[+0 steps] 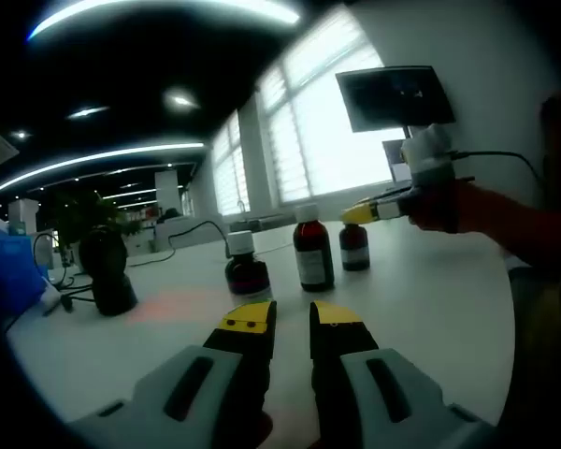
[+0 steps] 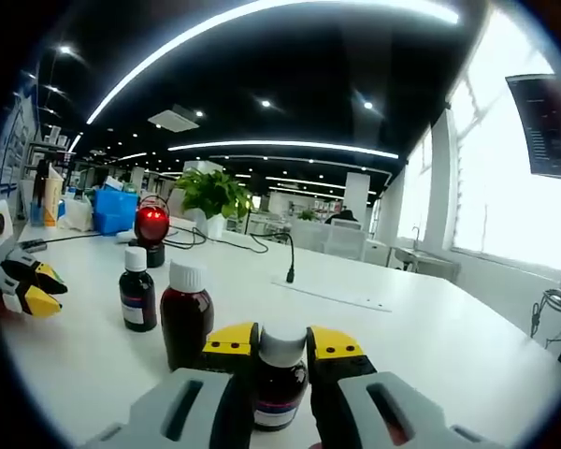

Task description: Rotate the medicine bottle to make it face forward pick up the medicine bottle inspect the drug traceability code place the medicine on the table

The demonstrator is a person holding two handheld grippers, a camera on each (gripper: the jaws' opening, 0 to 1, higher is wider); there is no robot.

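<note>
Right gripper [image 2: 281, 344] fingers around white-capped dark medicine bottle [image 2: 280, 385], contact unclear; left gripper [image 1: 292, 318] fingers slightly apart, empty.

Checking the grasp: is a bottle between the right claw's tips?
Yes, a white-capped dark bottle stands between the right claw's yellow tips.
</note>
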